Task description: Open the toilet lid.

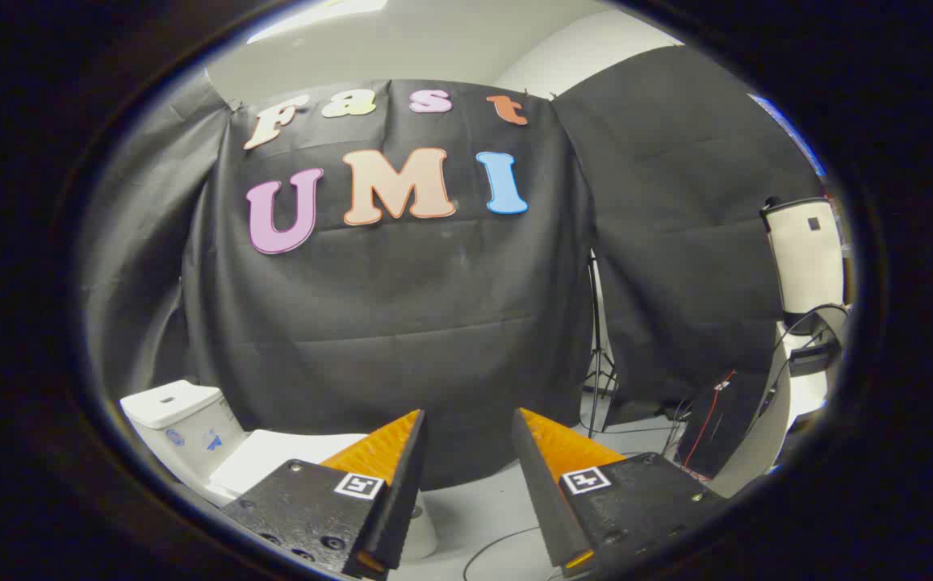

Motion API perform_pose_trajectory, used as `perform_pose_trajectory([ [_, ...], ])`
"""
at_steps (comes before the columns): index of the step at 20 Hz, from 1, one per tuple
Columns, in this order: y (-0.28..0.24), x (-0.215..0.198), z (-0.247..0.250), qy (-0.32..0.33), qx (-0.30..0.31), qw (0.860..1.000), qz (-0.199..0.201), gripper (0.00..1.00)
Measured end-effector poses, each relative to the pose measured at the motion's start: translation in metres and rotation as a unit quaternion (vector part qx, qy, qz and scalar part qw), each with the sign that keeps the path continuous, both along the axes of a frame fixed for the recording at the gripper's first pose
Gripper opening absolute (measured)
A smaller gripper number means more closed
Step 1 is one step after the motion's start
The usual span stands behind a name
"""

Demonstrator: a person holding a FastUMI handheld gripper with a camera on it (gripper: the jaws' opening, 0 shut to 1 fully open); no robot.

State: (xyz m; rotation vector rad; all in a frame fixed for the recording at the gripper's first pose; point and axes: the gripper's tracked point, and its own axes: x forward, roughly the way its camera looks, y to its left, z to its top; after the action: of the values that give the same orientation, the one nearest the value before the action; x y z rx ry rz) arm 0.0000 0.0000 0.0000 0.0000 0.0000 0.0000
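The gripper (466, 420) hangs in the air with its fingers spread wide and nothing between them. The toilet (192, 440) stands low off to the left of the fingers, against the black booth wall (402, 323); its tank (172, 403) shows, and the closed lid (285, 453) lies flat just past the left finger. The step in hand looks like the approach: the gripper should swing left and down, then come at the lid's front edge so one finger can slip under the rim. That front edge and the bowl are hidden behind the left finger, so the gap under the lid cannot be judged. A tripod (596, 355) and loose cables (676, 420) stand well off to the right.
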Motion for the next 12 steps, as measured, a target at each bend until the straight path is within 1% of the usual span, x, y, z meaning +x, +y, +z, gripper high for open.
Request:
perform_pose_trajectory([
  [4, -0.0015, -0.0005, -0.0023, 0.005, -0.001, 1.000, 0.001, 0.66],
  [12, 0.0001, -0.0073, -0.0058, 0.009, -0.003, 1.000, 0.015, 0.64],
])
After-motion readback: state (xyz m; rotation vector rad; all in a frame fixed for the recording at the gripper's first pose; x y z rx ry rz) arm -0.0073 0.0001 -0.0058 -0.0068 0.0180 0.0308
